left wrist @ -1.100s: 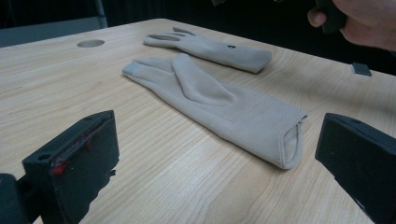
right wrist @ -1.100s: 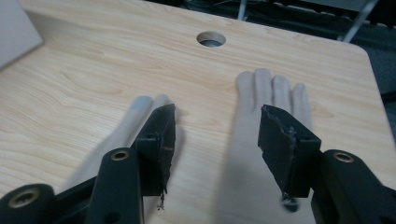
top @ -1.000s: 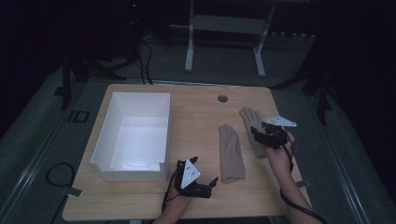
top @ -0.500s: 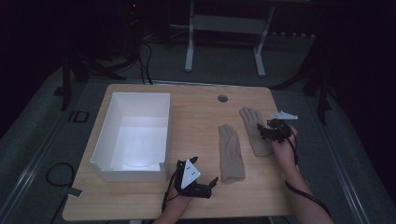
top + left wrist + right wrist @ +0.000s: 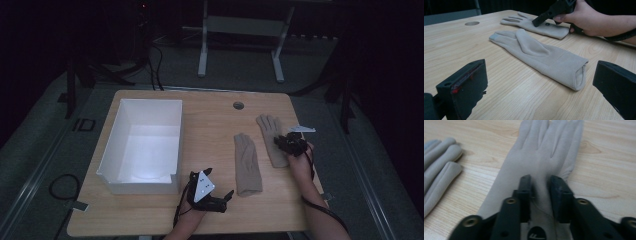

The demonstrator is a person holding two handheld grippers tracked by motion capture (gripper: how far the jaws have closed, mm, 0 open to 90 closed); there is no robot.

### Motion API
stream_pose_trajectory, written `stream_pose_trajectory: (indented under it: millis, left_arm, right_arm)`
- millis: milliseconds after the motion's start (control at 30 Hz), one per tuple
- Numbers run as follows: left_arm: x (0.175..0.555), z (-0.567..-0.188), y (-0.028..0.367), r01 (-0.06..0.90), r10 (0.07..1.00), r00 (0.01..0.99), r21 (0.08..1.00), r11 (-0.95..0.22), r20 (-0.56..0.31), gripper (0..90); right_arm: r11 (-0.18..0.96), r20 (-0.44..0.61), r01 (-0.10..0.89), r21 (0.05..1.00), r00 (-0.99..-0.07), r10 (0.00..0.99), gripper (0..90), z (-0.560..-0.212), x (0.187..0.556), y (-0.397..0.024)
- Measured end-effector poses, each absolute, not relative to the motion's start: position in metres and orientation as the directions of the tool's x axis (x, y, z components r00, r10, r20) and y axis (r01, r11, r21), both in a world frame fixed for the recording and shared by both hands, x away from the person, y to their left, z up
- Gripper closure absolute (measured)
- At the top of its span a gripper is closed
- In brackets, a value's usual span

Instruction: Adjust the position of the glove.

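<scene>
The right gripper (image 5: 540,187) has its jaws narrowed to a small gap, having just been closing. Its fingertips (image 5: 525,185) press down on the right glove (image 5: 541,157), and a ridge of the fabric stands between the two jaws. Whether the pads fully pinch that ridge cannot be told. In the high view the right gripper (image 5: 286,143) sits on the wrist end of the right glove (image 5: 270,135), with the hand (image 5: 300,162) behind it on the near side.

The right glove lies flat, fingers pointing far, near the right edge of the table (image 5: 210,120). The left glove (image 5: 247,162) lies flat just beside it on the left and slightly nearer, apart from it, fingers also pointing far.

The left gripper (image 5: 222,200) rests at the near edge of the table, jaws spread wide with nothing between them. Its jaws point right, toward the cuff of the left glove (image 5: 541,57), without touching it.

A white box (image 5: 142,145) stands on the left half of the table, well apart from both gloves. A round hole (image 5: 238,105) sits in the tabletop near the far edge.
</scene>
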State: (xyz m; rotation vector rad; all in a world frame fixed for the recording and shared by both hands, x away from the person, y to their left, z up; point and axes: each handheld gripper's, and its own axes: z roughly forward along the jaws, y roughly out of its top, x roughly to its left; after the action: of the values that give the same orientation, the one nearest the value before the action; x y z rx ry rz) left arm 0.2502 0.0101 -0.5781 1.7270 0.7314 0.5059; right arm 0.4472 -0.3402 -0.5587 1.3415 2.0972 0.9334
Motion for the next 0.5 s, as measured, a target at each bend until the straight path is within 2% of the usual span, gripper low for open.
stream_pose_trajectory:
  millis: [100, 300, 400, 500]
  left_arm:
    - [0.250, -0.578, 0.010, 0.214, 0.699, 0.715, 0.962, -0.170, -0.035, 0.1]
    - [0.250, -0.578, 0.010, 0.214, 0.699, 0.714, 0.962, -0.170, -0.035, 0.1]
    - [0.250, -0.578, 0.010, 0.216, 0.700, 0.713, 0.962, -0.168, -0.038, 0.0]
    - [0.250, -0.578, 0.010, 0.215, 0.700, 0.714, 0.962, -0.169, -0.037, 0.1]
  right_arm:
    - [0.344, -0.107, 0.587, 0.733, -0.400, 0.910, 82.2, -0.556, 0.446, -0.326]
    - [0.309, -0.072, 0.603, 0.736, -0.383, 0.921, 86.0, -0.552, 0.445, -0.329]
    - [0.253, -0.031, 0.598, 0.760, -0.356, 0.934, 86.3, -0.540, 0.442, -0.332]
    - [0.246, -0.036, 0.582, 0.775, -0.349, 0.937, 86.3, -0.531, 0.439, -0.333]
